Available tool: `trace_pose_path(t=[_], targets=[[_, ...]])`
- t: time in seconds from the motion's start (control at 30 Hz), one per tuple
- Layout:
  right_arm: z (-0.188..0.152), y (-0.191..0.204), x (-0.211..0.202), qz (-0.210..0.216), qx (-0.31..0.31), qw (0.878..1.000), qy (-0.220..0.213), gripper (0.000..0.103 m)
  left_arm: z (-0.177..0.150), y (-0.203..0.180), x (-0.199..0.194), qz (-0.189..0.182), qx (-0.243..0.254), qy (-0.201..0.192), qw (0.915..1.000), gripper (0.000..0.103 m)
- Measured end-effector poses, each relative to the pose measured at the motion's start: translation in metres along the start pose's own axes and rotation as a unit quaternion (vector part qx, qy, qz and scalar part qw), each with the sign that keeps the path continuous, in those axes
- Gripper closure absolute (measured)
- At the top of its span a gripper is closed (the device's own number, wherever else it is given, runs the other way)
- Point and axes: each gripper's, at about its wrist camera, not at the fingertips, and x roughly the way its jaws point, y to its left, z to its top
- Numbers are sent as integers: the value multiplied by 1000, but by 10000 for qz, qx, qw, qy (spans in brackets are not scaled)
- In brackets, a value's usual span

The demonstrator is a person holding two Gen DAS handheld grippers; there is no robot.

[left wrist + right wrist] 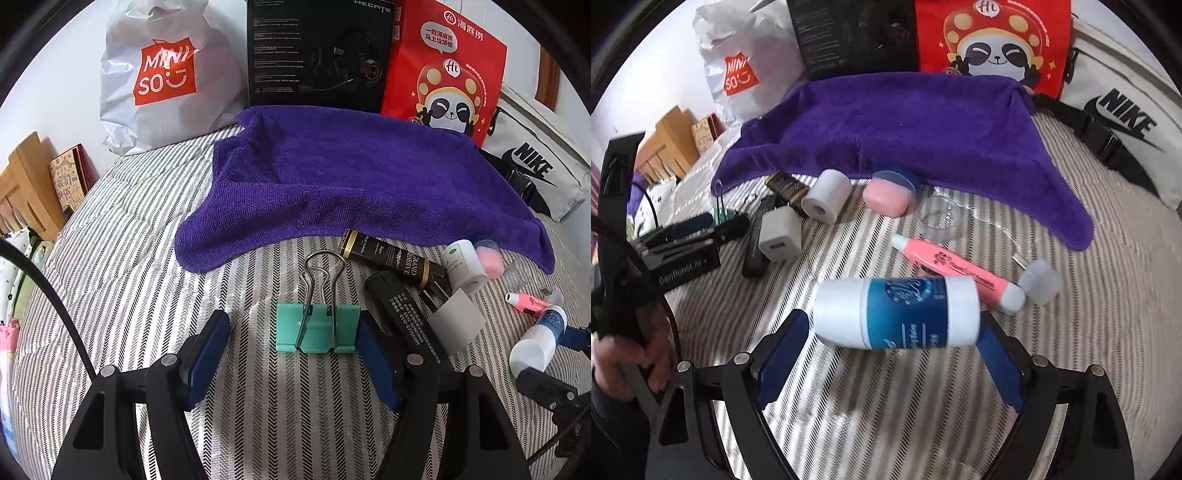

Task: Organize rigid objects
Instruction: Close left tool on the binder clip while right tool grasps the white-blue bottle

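Left wrist view: the left gripper [291, 332] has its jaws apart around a green binder clip [318, 326] on the bed [147, 221], only the right pad touching. Right wrist view: the right gripper [892, 343] is wide open around a white-blue bottle [897, 314] lying near. The round bottle could roll away when squeezed.

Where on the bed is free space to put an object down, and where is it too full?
Free: the striped sheet left of the green binder clip, up to the purple towel; the towel's top also lies bare. Crowded: the strip below the towel's edge, from the dark tube to the pink marker.
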Motion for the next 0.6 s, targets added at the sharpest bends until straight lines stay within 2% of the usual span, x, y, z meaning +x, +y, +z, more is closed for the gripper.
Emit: trace_pose_path(t=[0.13,0.27,0.6], targets=[[1,-2,0,32,67,9998,-160,24,0,0,0,1,0,-1,10000,35],[1,-10,-6,216,221,9994,-148,24,0,-1,0,1,-1,-3,10000,35],[-2,-27,-22,-78,213,9996,-167,24,-1,0,0,6,-2,-10,10000,35]])
